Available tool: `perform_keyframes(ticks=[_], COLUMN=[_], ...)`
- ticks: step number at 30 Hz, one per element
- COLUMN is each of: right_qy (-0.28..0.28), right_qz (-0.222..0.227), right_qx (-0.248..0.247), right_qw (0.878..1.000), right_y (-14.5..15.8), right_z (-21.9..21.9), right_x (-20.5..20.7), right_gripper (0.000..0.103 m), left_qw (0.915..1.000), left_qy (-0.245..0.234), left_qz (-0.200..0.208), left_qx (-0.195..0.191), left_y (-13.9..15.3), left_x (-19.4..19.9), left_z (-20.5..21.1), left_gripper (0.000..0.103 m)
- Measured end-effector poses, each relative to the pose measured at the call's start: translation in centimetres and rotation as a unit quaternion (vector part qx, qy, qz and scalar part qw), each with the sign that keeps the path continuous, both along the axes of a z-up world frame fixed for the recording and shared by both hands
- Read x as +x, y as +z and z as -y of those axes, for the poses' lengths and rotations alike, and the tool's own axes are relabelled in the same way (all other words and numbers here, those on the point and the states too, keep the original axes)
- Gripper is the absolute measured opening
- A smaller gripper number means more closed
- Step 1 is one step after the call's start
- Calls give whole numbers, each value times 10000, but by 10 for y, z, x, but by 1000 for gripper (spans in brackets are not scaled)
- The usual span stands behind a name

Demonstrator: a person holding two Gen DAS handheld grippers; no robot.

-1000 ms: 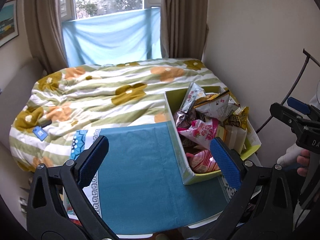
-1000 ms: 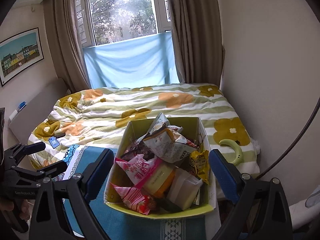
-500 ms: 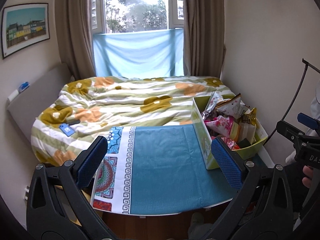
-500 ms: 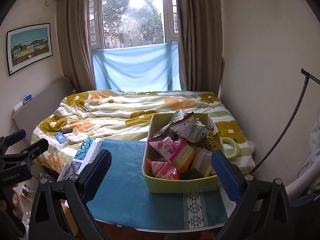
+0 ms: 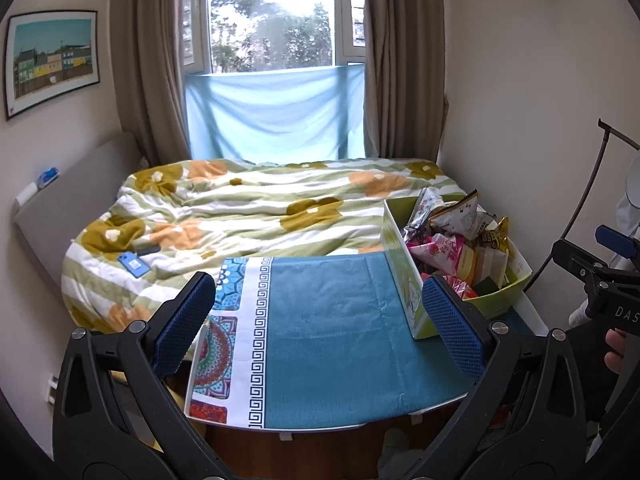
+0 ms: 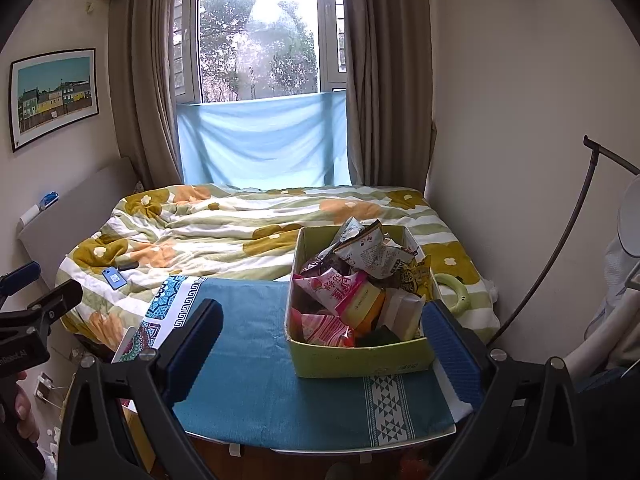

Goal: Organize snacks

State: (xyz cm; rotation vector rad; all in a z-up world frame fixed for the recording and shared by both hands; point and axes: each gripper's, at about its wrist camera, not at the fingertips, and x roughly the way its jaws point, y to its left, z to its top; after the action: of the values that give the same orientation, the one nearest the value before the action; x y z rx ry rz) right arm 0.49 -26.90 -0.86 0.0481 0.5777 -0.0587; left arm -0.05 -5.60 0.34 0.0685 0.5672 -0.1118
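A green cardboard box (image 6: pixel 360 356) stands at the right end of a small table covered with a teal cloth (image 6: pixel 248 344). It is piled with snack packets (image 6: pixel 352 280), pink, silver and yellow. The box also shows in the left wrist view (image 5: pixel 404 280), with the packets (image 5: pixel 448 240) in it. My left gripper (image 5: pixel 316 320) is open and empty, held back above the table's near edge. My right gripper (image 6: pixel 324 340) is open and empty, in front of the box and apart from it.
A bed with a flowered quilt (image 5: pixel 260 208) lies behind the table. A blue phone (image 5: pixel 134 264) and a dark object lie on its left side. A green ring (image 6: pixel 452 292) lies on the bed right of the box. A wall runs along the right.
Both grippers have pulled back and up from the table. The box and cloth now look smaller and farther, and more of the room shows. Both stay open.
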Motion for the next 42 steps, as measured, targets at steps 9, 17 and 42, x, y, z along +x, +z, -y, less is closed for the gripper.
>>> perform_keyframes(ticks=[9,17,42], right_qy=[-21,-36,-52], right_qz=[-35,-37,-57], right_qx=[-6,-12,-28], right_qw=[10000,10000,10000], right_y=[-1,-1,-2], right_z=[1,1,4], right_x=[6,8,13], right_gripper=[99,99,99], left_qw=[10000,9999,9998], left_qy=[-35,-85,-43], left_qz=[26,17,111], left_qx=[30,54,152], left_y=[0,0,-2], left_x=[7,13,6], left_z=[2,5,7], left_gripper=[103,103,103])
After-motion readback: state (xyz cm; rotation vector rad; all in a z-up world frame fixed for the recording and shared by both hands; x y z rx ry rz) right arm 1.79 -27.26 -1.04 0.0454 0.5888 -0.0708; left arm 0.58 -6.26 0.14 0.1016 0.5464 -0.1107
